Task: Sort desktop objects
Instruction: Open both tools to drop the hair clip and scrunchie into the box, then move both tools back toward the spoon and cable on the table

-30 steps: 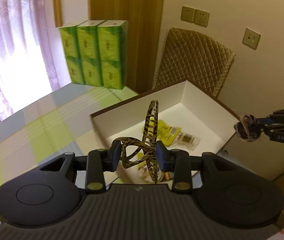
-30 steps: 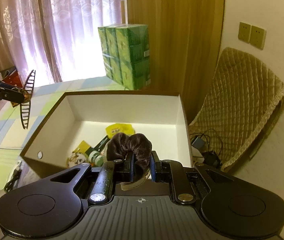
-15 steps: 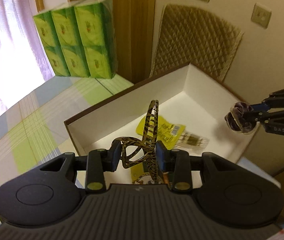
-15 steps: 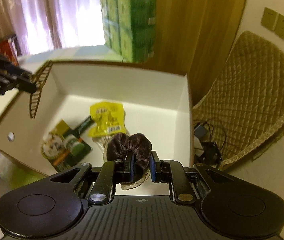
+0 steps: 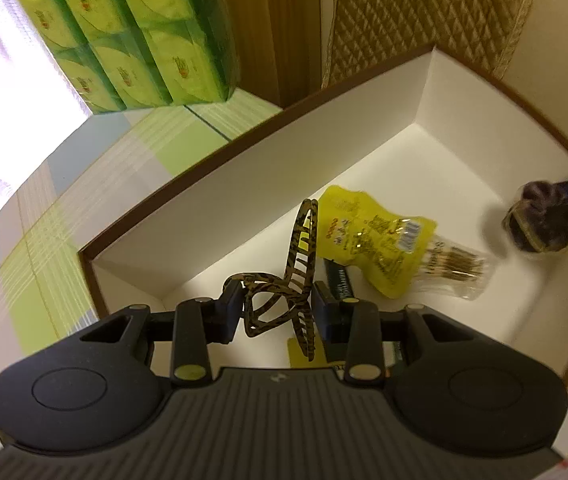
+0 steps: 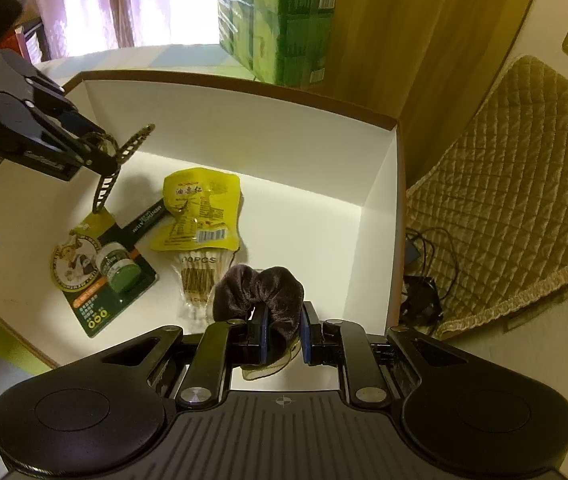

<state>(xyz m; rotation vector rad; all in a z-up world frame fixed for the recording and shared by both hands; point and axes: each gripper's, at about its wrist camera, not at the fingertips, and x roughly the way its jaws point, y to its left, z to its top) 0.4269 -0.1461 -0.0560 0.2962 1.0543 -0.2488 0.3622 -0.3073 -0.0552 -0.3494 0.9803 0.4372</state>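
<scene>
Hanging over the white box (image 6: 379, 184) on the tabletop (image 5: 44, 216), both tools carry something. The left tool (image 5: 278, 306) is clamped on a tortoiseshell hair claw (image 5: 295, 264), gripped by its looped handles with the toothed half sticking up and forward. The right tool (image 6: 282, 334) is pinched tight on a dark velvet scrunchie (image 6: 260, 288), above the near right part of the box floor.

Already lying in the box are a yellow snack packet (image 6: 200, 212), a clear bag of cotton swabs (image 6: 200, 276) partly under it, and a carded green jar (image 6: 118, 266).

The main risk, as I judge it, is the claw: pressing its handles probably keeps its teeth spread, so on release it may snap shut, hop, or catch on a pad instead of dropping cleanly. It hangs close to the left wall, and a careless swing could clip the rim. The soft scrunchie may cling to the right tool's pads, or land on the swab bag and roll. With both tools in one box, they could also bump each other.
</scene>
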